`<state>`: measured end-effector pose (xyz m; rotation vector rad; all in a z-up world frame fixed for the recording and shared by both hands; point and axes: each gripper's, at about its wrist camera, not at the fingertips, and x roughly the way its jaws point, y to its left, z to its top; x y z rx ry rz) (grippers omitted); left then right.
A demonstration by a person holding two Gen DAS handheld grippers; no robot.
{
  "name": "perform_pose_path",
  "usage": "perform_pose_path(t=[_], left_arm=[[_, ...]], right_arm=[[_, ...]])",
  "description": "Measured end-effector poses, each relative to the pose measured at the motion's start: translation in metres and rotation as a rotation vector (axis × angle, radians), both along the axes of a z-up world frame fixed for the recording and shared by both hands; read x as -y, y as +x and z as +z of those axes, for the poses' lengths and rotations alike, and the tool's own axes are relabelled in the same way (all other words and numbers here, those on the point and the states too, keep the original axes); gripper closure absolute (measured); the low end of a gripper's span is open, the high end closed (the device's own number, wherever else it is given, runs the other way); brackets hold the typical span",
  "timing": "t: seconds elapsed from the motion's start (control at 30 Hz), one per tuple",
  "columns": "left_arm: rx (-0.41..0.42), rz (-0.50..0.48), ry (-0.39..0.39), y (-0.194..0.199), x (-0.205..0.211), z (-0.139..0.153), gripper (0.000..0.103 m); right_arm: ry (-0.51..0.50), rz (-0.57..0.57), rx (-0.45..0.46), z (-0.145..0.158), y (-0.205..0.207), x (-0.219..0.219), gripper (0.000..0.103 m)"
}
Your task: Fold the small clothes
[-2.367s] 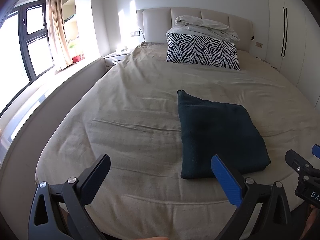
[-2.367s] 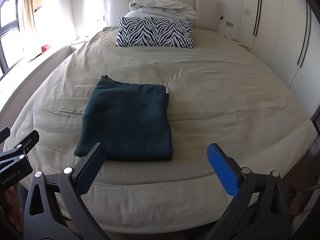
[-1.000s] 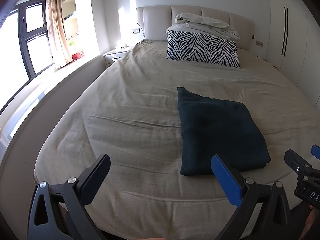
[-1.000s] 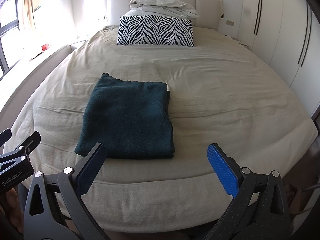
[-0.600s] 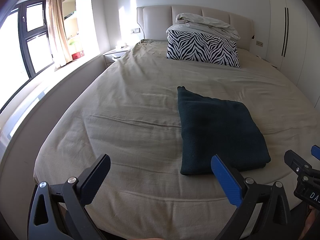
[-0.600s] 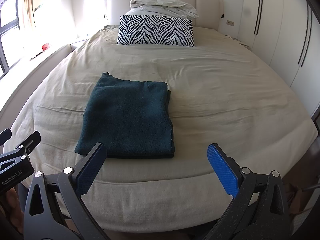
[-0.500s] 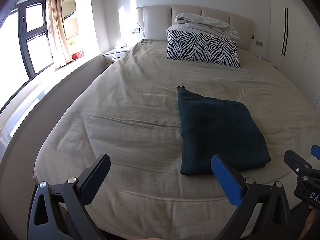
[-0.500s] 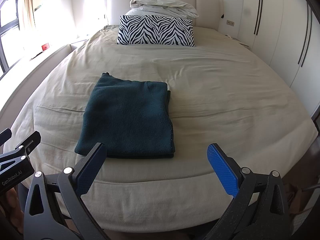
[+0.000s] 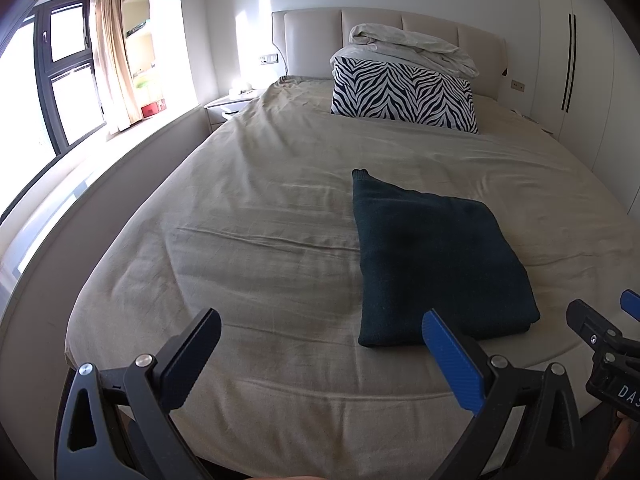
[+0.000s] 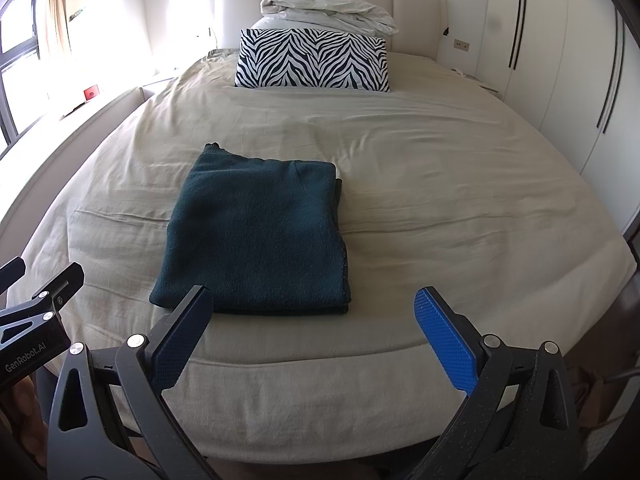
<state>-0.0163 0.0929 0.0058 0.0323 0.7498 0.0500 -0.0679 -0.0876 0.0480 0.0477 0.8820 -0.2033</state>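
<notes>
Sunlit bedroom — beige bed (image 10: 440, 168); zebra pillow (image 10: 312, 60); white wardrobes (image 10: 560, 60).

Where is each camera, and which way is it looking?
Left wrist: sits on the left gripper, looking up the bed toward the zebra pillow; its open fingers show.
Right wrist: sits on the right gripper, facing the same way; open fingers show.
Both see the folded dark green garment, and each other's gripper.

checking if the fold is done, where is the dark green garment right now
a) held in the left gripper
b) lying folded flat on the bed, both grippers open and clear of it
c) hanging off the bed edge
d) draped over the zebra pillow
b: the dark green garment lies as a folded rectangle on the bed sheet, while the left gripper and right gripper are both open and empty, short of it.
</notes>
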Motion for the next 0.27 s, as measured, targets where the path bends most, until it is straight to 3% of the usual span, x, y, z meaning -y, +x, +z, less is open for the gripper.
perform_pose_path(t=[0.27], left_arm=[[0.001,0.003,-0.004,0.0019,-0.002,-0.0001,0.0]], right_arm=[[0.004,0.004,-0.006,-0.0059,-0.0034,-0.0015,0.0]])
